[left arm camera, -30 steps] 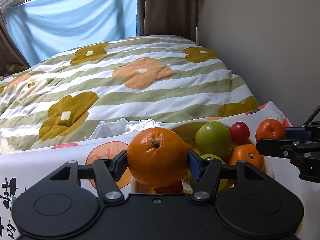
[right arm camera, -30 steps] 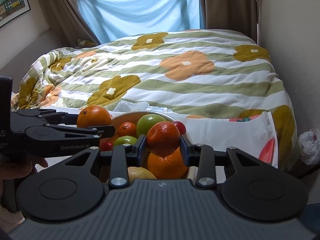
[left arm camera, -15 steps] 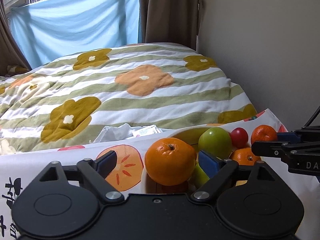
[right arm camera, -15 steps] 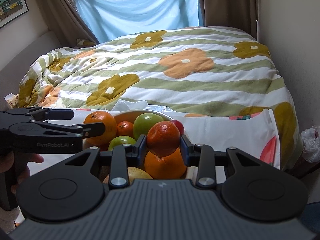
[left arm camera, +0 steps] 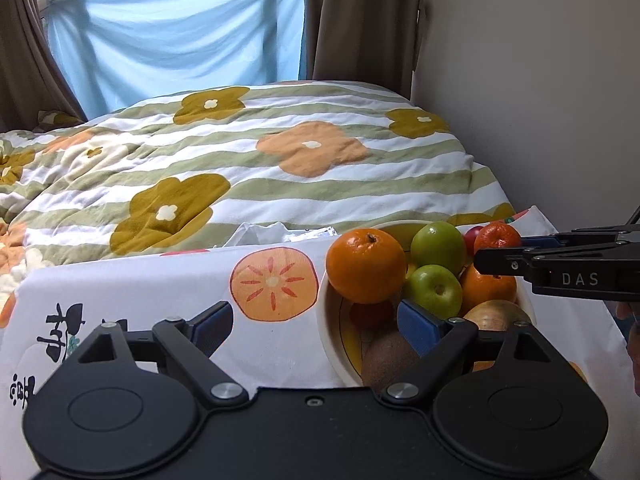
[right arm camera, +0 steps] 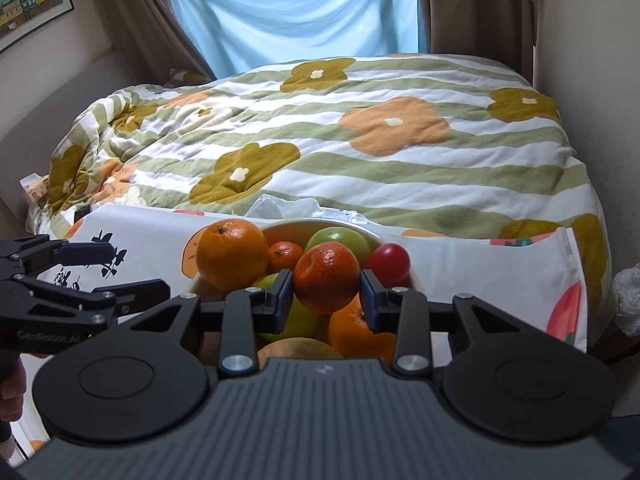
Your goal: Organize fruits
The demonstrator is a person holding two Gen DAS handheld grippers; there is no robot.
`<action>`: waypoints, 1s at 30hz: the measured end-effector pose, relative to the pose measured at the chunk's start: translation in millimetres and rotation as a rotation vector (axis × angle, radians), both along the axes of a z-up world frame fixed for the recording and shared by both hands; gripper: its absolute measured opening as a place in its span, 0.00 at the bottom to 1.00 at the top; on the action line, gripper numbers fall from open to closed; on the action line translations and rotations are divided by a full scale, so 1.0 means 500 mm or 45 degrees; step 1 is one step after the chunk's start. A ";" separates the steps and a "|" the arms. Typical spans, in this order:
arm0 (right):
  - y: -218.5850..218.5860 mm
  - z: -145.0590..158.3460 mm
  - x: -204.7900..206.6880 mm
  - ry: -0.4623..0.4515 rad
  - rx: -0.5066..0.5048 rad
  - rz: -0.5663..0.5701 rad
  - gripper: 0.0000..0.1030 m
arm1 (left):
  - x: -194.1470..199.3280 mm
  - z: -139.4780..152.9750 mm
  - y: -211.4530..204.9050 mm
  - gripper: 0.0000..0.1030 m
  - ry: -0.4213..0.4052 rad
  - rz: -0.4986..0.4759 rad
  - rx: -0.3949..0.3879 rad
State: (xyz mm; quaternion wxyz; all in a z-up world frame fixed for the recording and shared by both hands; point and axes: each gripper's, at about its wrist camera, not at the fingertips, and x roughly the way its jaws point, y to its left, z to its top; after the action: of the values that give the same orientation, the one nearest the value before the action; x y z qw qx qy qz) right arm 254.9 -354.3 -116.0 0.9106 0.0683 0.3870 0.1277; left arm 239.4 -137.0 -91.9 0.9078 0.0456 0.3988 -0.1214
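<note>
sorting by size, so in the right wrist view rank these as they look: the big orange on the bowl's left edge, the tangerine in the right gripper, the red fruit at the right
1. big orange
2. tangerine, clamped in the right gripper; it is nearer the camera, so its true size may be smaller than it looks
3. red fruit

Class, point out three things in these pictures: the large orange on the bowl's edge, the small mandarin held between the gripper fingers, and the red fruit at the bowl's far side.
large orange [left arm camera: 366, 266]: left wrist view, middle of its peel.
small mandarin [right arm camera: 327, 277]: right wrist view, its front face.
red fruit [right arm camera: 390, 264]: right wrist view, its rounded front.
</note>
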 end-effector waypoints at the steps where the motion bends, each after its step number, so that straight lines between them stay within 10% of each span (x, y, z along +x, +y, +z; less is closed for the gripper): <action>1: 0.002 -0.003 -0.001 -0.001 -0.004 0.004 0.49 | -0.006 -0.001 0.003 0.89 0.001 0.006 0.004; 7: 0.004 -0.018 -0.008 -0.015 0.001 0.012 0.51 | -0.032 -0.010 0.011 0.89 0.013 0.037 0.018; 11: -0.001 -0.004 -0.022 -0.061 -0.005 -0.012 0.99 | -0.049 -0.004 0.012 0.89 -0.004 0.053 0.031; 30: 0.057 0.190 -0.243 -0.183 -0.030 -0.182 0.99 | -0.238 0.157 0.086 0.89 -0.210 0.048 -0.016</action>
State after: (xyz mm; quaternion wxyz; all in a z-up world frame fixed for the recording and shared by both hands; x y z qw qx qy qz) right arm 133.6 -325.7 -20.9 0.9436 0.0755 0.3164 0.0623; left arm 120.2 -94.0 -13.4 0.9400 0.0421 0.3227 -0.1028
